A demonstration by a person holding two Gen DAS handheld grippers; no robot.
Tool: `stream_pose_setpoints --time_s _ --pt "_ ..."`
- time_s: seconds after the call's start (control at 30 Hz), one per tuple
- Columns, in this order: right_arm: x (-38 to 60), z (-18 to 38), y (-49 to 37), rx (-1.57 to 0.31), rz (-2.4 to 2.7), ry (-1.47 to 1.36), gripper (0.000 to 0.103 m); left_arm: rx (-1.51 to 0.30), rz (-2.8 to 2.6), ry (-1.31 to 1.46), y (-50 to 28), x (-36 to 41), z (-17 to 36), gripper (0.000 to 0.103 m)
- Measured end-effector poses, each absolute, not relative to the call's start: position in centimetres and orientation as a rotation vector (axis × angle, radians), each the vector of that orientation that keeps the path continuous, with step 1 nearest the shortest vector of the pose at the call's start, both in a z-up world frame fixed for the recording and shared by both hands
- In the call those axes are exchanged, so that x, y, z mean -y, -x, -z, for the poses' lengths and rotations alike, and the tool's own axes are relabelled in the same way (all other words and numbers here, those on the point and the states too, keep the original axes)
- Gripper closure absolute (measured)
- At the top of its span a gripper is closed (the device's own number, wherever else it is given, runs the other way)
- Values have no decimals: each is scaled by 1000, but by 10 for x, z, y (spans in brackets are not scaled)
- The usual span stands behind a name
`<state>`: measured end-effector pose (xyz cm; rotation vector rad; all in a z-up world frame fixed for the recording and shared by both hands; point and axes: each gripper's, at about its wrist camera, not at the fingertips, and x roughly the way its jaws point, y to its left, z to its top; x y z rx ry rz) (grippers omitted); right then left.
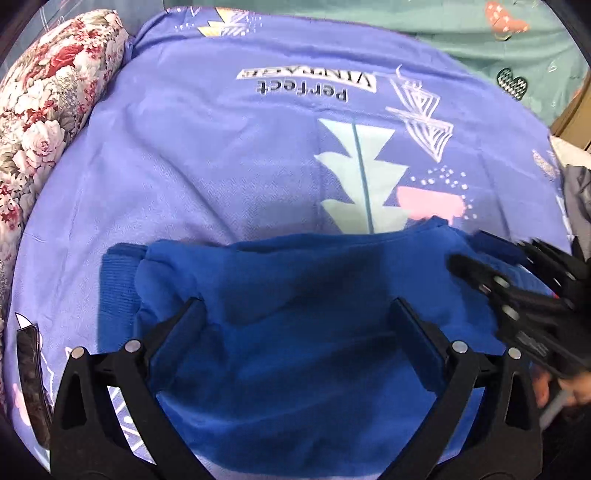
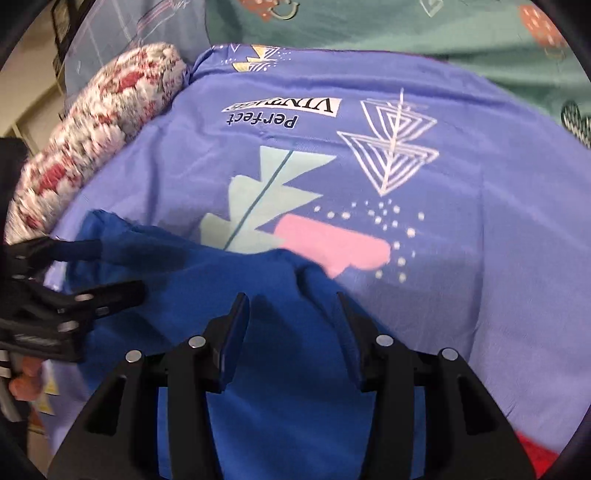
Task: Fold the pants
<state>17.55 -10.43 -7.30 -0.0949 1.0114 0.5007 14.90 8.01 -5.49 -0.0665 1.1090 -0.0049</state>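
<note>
The blue pants (image 1: 295, 295) lie bunched on a purple printed bedsheet (image 1: 207, 155), ribbed cuff (image 1: 118, 280) at the left. My left gripper (image 1: 295, 314) is open, its jaws wide apart over the pants' middle. My right gripper (image 2: 291, 306) is open over the pants' (image 2: 229, 280) right part, a fold of fabric between its jaws. The right gripper shows blurred at the right of the left wrist view (image 1: 524, 280). The left gripper shows at the left of the right wrist view (image 2: 74, 295).
A floral rolled pillow (image 1: 48, 122) lies along the left of the sheet (image 2: 443, 221). A teal patterned cover (image 1: 461, 29) lies beyond the sheet. Grey cloth (image 1: 580, 199) sits at the right edge. Something red (image 2: 535, 458) shows at the lower right.
</note>
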Motion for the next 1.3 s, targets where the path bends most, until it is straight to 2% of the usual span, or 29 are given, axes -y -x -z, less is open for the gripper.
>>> stream_pose_setpoints --time_s 0.07,0.13,0.17,0.33,0.4,0.5,0.6,0.7,0.8,0.87,0.9,1.07,1.13,1.17,1.2,1.3 --pt "100 82 -184 -1053 -528 124 77 -1095 13 69 -143 -83 51 2" --pt "96 85 -187 -1053 -548 160 81 -1087 22 78 -141 -86 48 2" --pt "94 85 -187 -1049 -559 179 94 -1085 27 82 -141 -87 48 2" --pt "111 63 -200 -985 -530 113 103 -1093 48 128 -150 -95 54 2" --pt "115 68 -206 -1001 -497 110 103 -1096 46 133 -153 -97 58 2" --pt "105 85 -204 -975 -381 282 103 -1124 21 130 -163 -97 69 2" --pt "127 69 -197 -975 -405 118 101 -1117 17 110 -160 -93 63 2" --pt "138 50 -165 -941 -502 67 94 -1103 37 141 -152 -95 55 2" --pt "125 55 -143 -1018 -647 34 93 -1094 48 139 -144 -93 54 2" --pt "127 71 -139 -1089 -585 79 86 -1122 36 123 -144 -92 63 2" --pt "133 78 -139 -1108 -523 108 86 -1141 29 112 -144 -89 68 2" --pt "241 74 -131 -1097 -230 -38 85 -1123 14 25 -130 -75 60 2" --pt "284 71 -119 -1086 -204 -145 91 -1119 24 53 -126 -77 53 2" --pt "306 67 -110 -1072 -173 -190 81 -1114 30 67 -123 -78 49 2" --pt "323 60 -98 -1033 -86 -172 76 -1109 34 74 -120 -78 47 2" --pt "368 34 -47 -915 -73 -228 70 -1085 74 89 -105 -77 39 2"
